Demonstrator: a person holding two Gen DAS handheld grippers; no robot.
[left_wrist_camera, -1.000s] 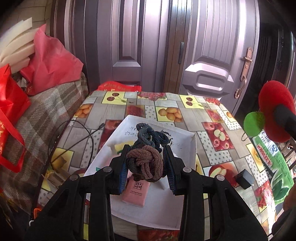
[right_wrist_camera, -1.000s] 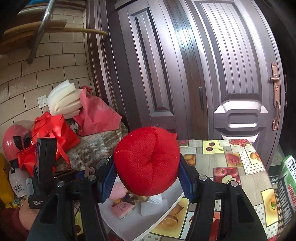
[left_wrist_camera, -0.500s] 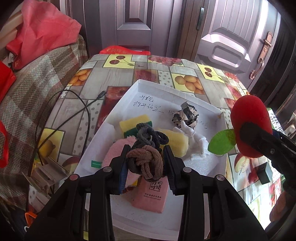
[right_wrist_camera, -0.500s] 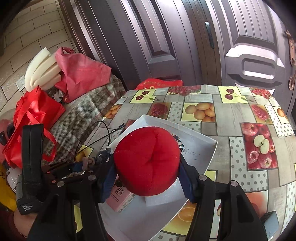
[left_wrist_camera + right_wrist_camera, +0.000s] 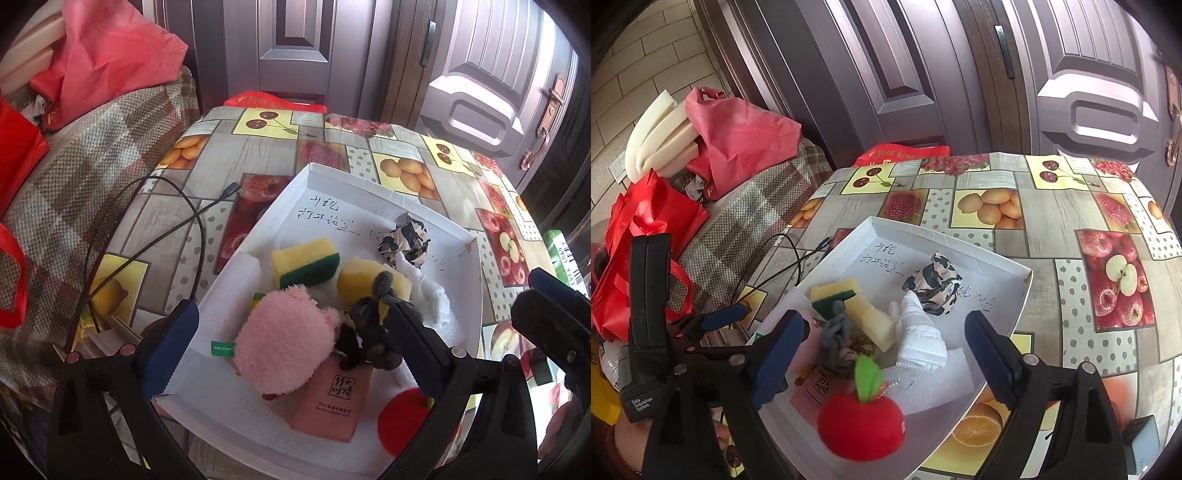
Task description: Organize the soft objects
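Observation:
My left gripper point(image 5: 295, 343) hangs over the white tray point(image 5: 369, 181), its jaws opening wide. The brown and dark knotted rope toy point(image 5: 369, 332) lies loose in the tray against the inner side of its right finger, beside a pink plush point(image 5: 288, 343). My right gripper point(image 5: 884, 354) is also opening over the tray point(image 5: 942, 236). The red plush apple point(image 5: 860, 424) with its green leaf rests free at the tray's near corner, below and between the fingers. No pad presses on anything.
The tray also holds two sponges point(image 5: 303, 258), a camouflage cloth ball point(image 5: 406, 240), a white glove point(image 5: 919, 332) and a pink packet point(image 5: 332, 402). A black cable point(image 5: 166, 229) lies on the fruit-print tablecloth at left. Red bags point(image 5: 646, 221) sit on the plaid seat.
Both grippers have spread their jaws. The knotted toy has dropped from the left one into the tray, and the red apple has dropped from the right one onto the tray's near corner.

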